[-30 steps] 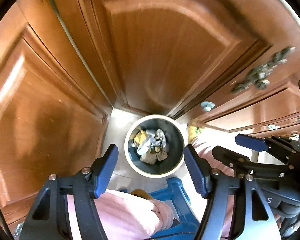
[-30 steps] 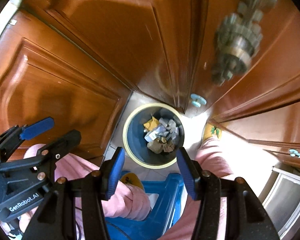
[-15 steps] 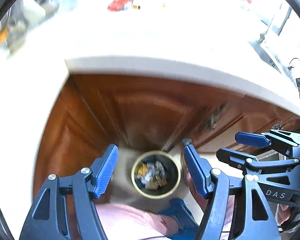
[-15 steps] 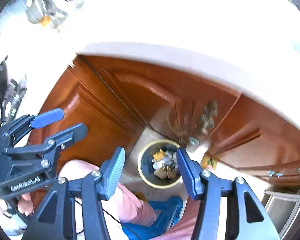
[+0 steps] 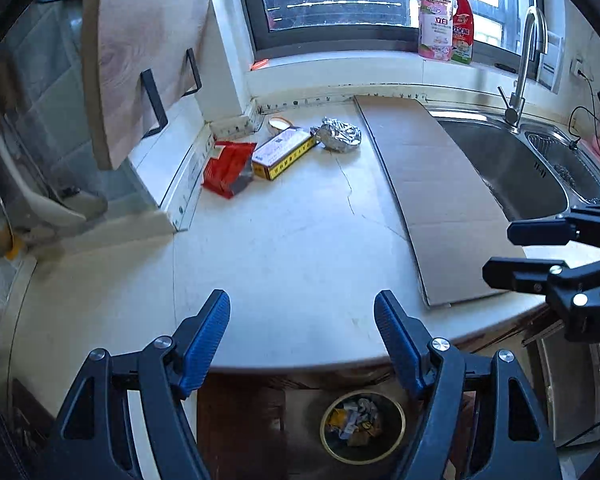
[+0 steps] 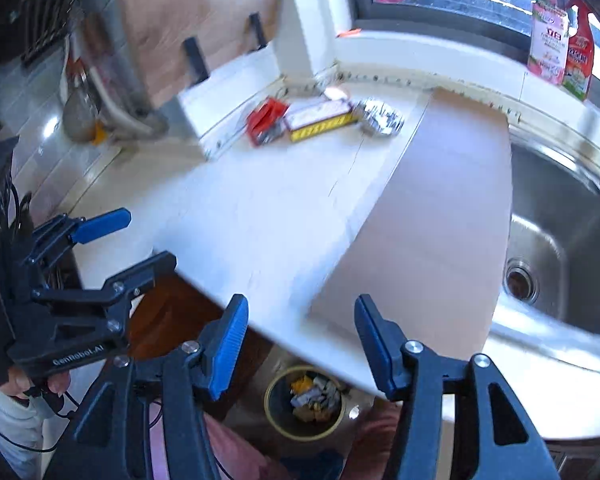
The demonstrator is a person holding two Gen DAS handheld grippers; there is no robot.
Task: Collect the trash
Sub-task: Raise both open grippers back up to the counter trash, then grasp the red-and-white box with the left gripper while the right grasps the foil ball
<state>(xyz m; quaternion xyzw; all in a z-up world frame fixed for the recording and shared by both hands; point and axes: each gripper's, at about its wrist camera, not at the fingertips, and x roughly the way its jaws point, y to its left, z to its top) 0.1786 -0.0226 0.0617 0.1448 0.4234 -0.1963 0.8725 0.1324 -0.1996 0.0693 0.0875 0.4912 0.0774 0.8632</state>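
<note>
A pale stone kitchen table (image 5: 284,248) runs under a window. At its far edge lie a red foil wrapper (image 5: 227,174), a yellow-edged flat carton (image 5: 284,153) lying diagonally, and a crumpled silver foil ball (image 5: 339,135). Both the left gripper (image 5: 302,338) and right gripper (image 6: 298,344) hover well short, empty, fingers spreading; the left looks nearer.

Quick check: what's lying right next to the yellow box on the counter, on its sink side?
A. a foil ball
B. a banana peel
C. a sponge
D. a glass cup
A: a crumpled foil ball touches the yellow box at the end toward the sink.
</note>
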